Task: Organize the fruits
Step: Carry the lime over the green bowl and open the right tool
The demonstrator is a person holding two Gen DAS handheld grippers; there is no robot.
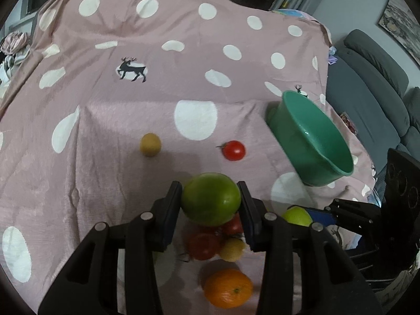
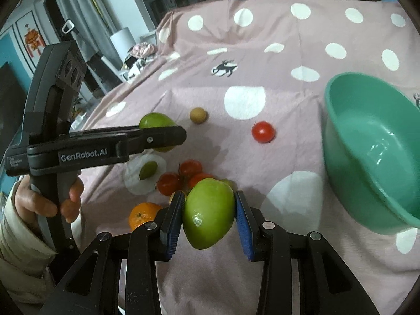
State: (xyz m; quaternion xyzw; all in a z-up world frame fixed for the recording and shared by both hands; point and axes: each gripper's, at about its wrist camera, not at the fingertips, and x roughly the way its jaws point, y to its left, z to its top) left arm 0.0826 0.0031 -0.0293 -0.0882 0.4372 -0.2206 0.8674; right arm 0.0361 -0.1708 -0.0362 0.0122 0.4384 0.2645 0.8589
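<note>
In the left wrist view my left gripper (image 1: 208,187) is shut on a large green fruit (image 1: 211,199), held above the pink dotted cloth (image 1: 118,120). My right gripper (image 2: 209,197) is shut on a second green fruit (image 2: 208,212), its blue pads (image 2: 242,225) pressing both sides. A teal bowl (image 2: 338,141) stands empty to the right. On the cloth lie a lone red tomato (image 2: 263,131), a small tan fruit (image 2: 198,115), a cluster of tomatoes (image 2: 181,176), a small green fruit (image 2: 148,170) and an orange (image 2: 141,214).
A person's hand (image 2: 47,202) grips the left gripper's handle at the left of the right wrist view. A grey sofa (image 1: 372,92) lies beyond the cloth's right edge. Cluttered items (image 2: 141,52) sit past the cloth's far left corner.
</note>
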